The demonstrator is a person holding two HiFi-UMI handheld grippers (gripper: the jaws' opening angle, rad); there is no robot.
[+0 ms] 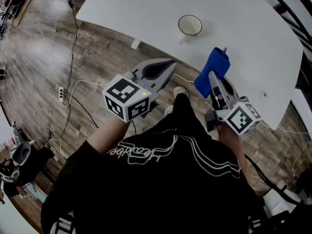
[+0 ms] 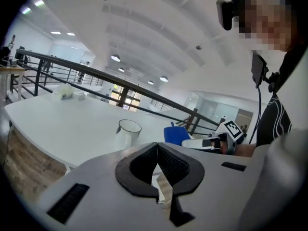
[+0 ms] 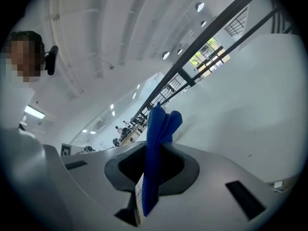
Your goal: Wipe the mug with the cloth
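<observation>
**Mug on the counter, cloth in my right grip**

The mug (image 1: 189, 26) stands upright on the white counter (image 1: 146, 9), a little in from the near edge, with nothing touching it. The blue cloth (image 1: 215, 65) is bunched and pinched in my right hand-held gripper (image 1: 213, 78), apart from the mug. My left hand-held gripper (image 1: 169, 63) is pressed together on nothing, its tip by the counter's edge.

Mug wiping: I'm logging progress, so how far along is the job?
Done: the right gripper is shut on the blue cloth. In hand: both grippers hang near the table's edge; the left gripper is shut and empty. Left: the mug stands untouched, so holding and wiping it remain.
</observation>
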